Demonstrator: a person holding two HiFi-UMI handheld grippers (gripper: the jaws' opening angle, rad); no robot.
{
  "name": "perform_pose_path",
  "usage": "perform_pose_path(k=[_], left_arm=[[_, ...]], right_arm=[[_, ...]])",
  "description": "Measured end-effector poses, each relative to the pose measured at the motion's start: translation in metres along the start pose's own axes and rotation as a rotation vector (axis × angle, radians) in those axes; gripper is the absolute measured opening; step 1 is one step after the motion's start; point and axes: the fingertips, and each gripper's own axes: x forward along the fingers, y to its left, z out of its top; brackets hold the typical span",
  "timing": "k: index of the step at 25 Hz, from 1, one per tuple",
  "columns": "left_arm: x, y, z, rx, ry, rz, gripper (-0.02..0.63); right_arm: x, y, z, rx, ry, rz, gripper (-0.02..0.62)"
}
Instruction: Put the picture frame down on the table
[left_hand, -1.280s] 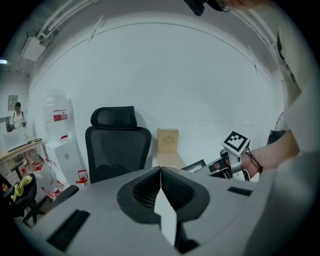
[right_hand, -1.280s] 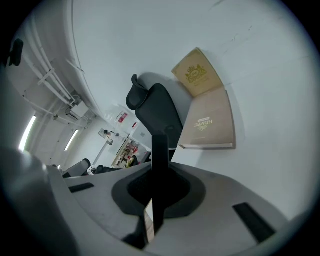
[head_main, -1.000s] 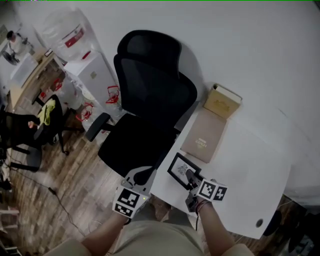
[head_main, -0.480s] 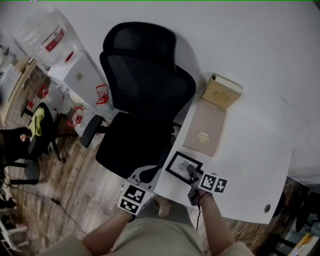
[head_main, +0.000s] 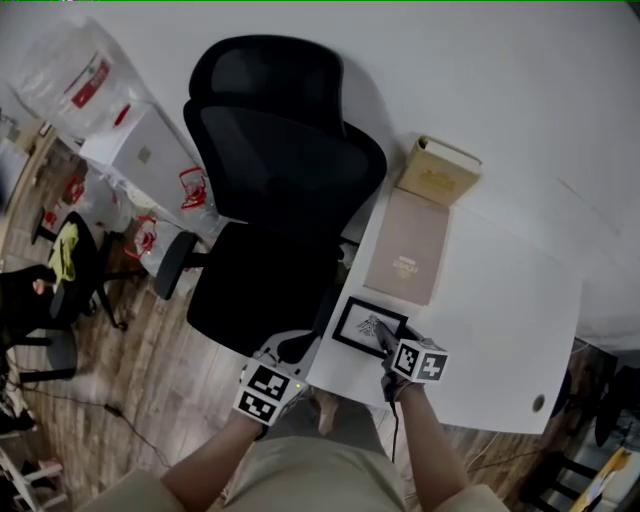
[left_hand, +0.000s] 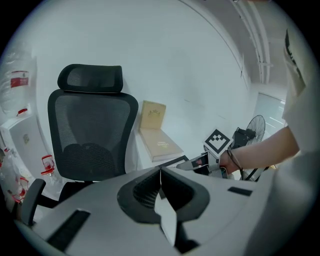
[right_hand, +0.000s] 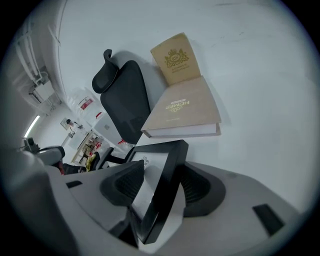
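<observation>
one step remains, withdrawing: right gripper (head_main: 379, 337) jaws have just been opening, picture frame (head_main: 362, 322) between them on table (head_main: 490, 320); left gripper (left_hand: 160, 175) closed, empty

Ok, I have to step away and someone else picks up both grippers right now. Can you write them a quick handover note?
Left gripper: jaws shut, empty, held off the table's near-left edge by the office chair.
Right gripper: jaws have just been opening; the picture frame stands between them, not clamped.
Frame: on the table at its near-left corner, in front of the beige book; it looks flat.
Done: frame set down, grip released.
Left: draw the right gripper back without dragging the frame.
</observation>
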Motion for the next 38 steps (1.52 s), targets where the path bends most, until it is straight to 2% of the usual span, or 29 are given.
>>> perform_pose_path(k=[4,9,14,20,26,32,38], left_arm=[[0.002,0.001,-0.002,-0.007,0.000,0.007,0.021],[-0.003,0.001,-0.006,-0.004,-0.001,0.015,0.021],[-0.004,0.000,-0.006,0.000,-0.009,0.030,0.021],[-0.012,0.000,0.006,0.018,-0.023,0.053,0.021],[-0.025,-0.001,0.039,0.013,-0.102,0.062,0.021],[-0.045,-0.013,0.083,0.085,-0.171,0.073,0.021],[-0.080,-0.040,0.144,0.122,-0.329,0.070,0.021]], right_arm=[[0.004,-0.009,-0.003,-0.036,-0.009,-0.029,0.257],[0.007,-0.012,-0.008,-0.020,0.009,-0.050,0.275],[0.009,-0.014,-0.012,-0.120,0.038,-0.106,0.273],[-0.007,-0.011,-0.002,-0.124,0.011,-0.098,0.253],[-0.054,0.010,0.039,-0.168,-0.113,-0.029,0.170],[-0.122,0.048,0.091,-0.266,-0.294,0.069,0.076],[-0.203,0.097,0.132,-0.364,-0.487,0.161,0.041]])
